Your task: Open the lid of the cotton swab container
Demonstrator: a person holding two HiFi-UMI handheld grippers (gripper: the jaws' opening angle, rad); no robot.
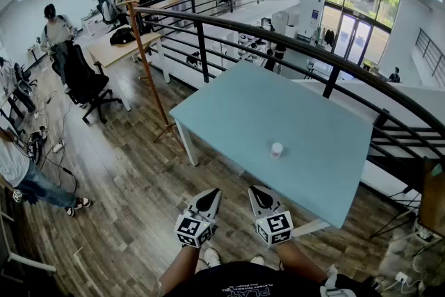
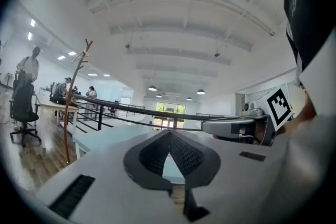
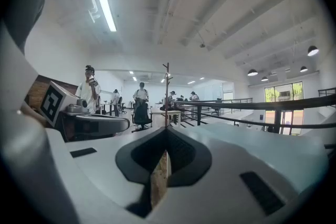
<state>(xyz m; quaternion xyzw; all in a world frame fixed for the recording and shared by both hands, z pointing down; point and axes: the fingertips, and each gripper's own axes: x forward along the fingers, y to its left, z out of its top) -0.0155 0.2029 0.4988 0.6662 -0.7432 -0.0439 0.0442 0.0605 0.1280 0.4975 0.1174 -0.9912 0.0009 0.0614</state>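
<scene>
Cotton swab container (image 1: 277, 149): small white cylinder, upright on the pale blue-green bench (image 1: 257, 108). It stands ahead of the right hand-held gripper (image 1: 259, 190) and slightly to its right, well apart from it. It is further still from the left hand-held gripper (image 1: 211, 193).

Both hand-held grippers are side by side, short of the bench's near edge. Each gripper view shows its jaws closed tip to tip, with nothing between them and nothing touched.

In the head view the container is too small to show the lid's seam. Neither gripper view lets the container be made out past the jaws. The person's forearms (image 1: 182, 266) are cut off at the bottom of the head view.
</scene>
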